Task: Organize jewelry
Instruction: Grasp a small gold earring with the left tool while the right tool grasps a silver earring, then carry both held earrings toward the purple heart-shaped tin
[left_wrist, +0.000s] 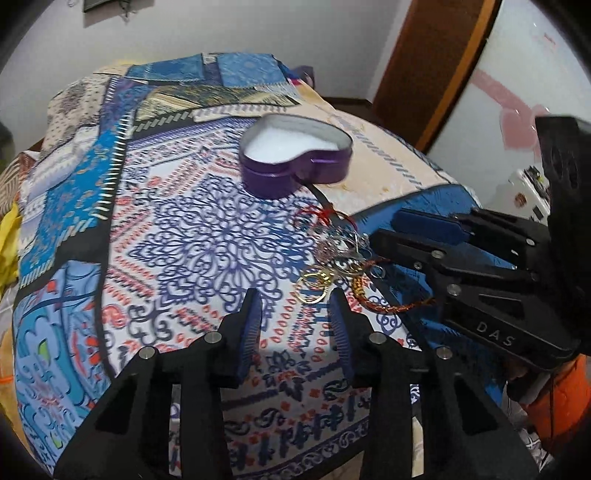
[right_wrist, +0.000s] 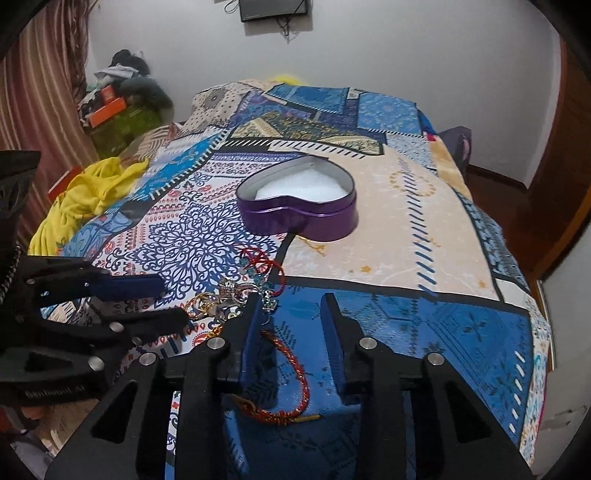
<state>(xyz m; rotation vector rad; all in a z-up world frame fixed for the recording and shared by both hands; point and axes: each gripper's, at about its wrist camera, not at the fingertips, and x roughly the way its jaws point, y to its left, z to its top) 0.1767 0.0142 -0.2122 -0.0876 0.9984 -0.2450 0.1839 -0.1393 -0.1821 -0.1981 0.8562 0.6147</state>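
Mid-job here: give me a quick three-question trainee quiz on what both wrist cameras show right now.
1. True or false: the purple heart-shaped tin has its lid on.
2. What lies nearest the left tongs? A) gold hoop earrings B) a watch C) a comb
3. Fill in: the red cord bracelet lies on the ____ patch of the bedspread, between the fingers of the right tongs.

Key: 1 false, it is open, with white lining showing; 2 A; 3 blue.
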